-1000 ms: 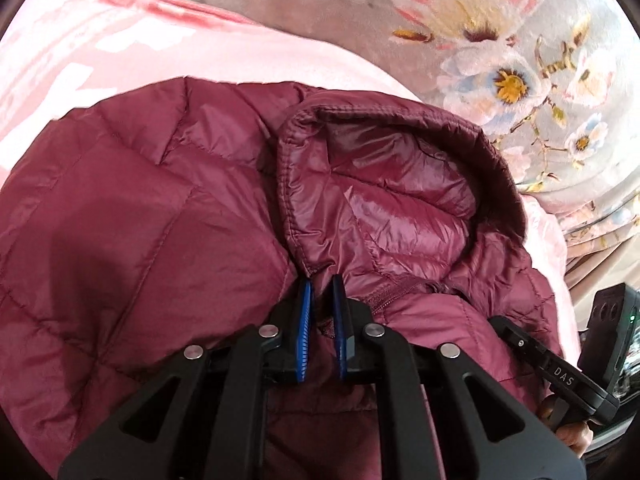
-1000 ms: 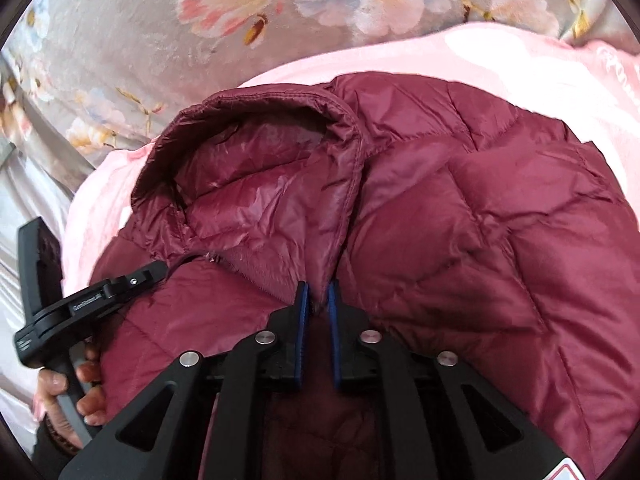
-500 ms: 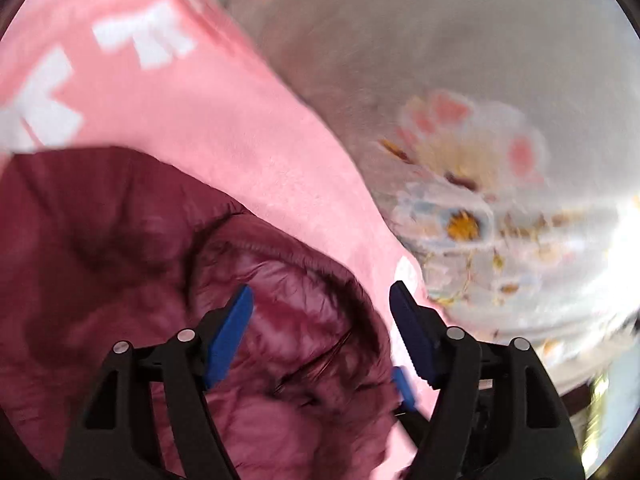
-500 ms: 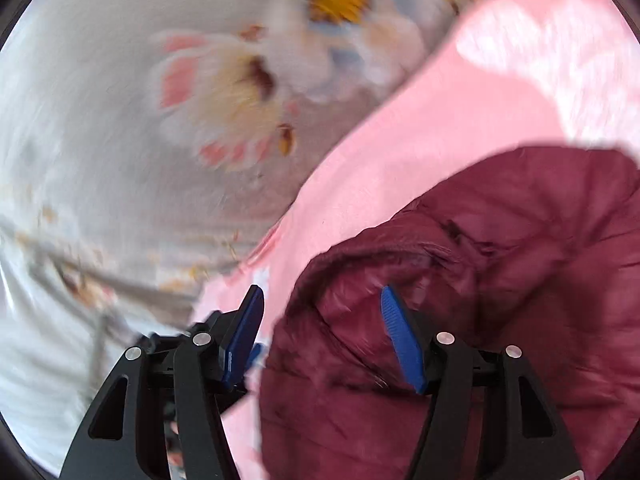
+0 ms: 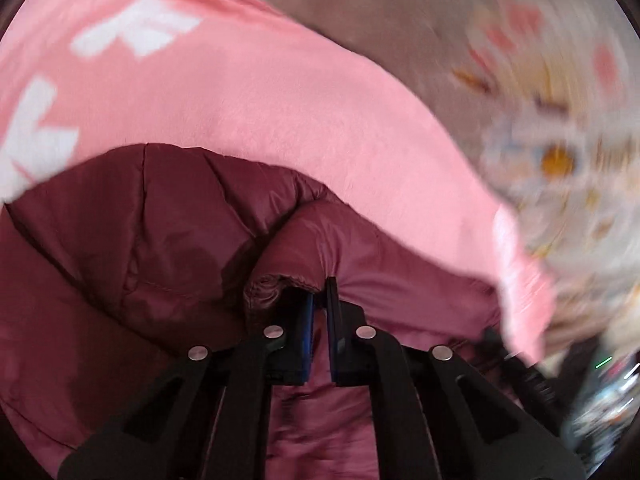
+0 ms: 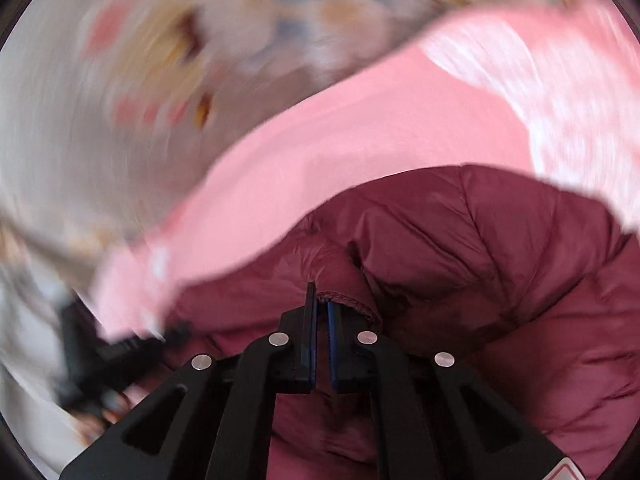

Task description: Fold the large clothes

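Left tool [image 5: 319, 294] angled down, blades pinched on the hood hem of the maroon puffer jacket [image 5: 132, 240]. Jacket lies bunched on a pink blanket [image 5: 248, 104]; blurred floral bedsheet [image 5: 560, 128] beyond it. Right tool [image 6: 321, 300] also angled down, pressed together on the same hem [image 6: 348, 300]. The other tool's black body and fingers [image 6: 112, 404] show lower left in the right view.

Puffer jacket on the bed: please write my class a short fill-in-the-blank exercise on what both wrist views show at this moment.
1. The quilted jacket is ____ in colour.
2. It lies on a ____ blanket with white markings.
3. The left tongs are shut on the jacket's ____.
4. The right tongs are ____ on that same hem.

Missing words: maroon; pink; hem; shut
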Available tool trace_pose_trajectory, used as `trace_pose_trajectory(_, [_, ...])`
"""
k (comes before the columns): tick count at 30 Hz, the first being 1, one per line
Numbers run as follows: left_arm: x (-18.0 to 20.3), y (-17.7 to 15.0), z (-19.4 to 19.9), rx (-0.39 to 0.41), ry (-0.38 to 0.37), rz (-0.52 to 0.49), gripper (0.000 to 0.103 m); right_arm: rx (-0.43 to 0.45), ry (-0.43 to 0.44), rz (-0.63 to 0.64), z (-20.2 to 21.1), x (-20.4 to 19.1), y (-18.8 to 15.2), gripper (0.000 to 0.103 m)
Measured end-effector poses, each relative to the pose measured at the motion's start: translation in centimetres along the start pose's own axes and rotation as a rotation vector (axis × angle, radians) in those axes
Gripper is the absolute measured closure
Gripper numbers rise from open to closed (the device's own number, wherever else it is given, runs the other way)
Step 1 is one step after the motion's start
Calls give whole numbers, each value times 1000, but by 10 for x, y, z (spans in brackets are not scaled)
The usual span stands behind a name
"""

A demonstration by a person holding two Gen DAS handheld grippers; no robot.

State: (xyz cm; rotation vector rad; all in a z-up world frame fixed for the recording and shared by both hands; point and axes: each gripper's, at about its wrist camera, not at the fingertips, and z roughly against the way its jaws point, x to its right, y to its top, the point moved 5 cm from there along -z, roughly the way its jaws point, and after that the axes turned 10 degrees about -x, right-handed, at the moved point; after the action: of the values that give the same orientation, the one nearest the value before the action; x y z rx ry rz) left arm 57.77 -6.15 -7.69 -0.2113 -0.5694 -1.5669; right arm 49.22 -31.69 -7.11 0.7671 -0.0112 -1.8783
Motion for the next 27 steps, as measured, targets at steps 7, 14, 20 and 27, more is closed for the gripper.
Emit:
trace_pose_trajectory(7, [2,-20,-18,92,146,-167,97,32,-310,277,-28,-16,-20,99])
trace_pose_trajectory(14, [20,-27,-26,192,276,-271,96,55,-379,312,-37,-16,-23,99])
trace_pose_trajectory(20, [19,-28,-26,207,312,-292,96,56,-379,314,-37,-16,-24,99])
trace_pose_trajectory(27, [21,-30,-28,213,324,-300,96,51,-338,295,-38,-13,-20,99])
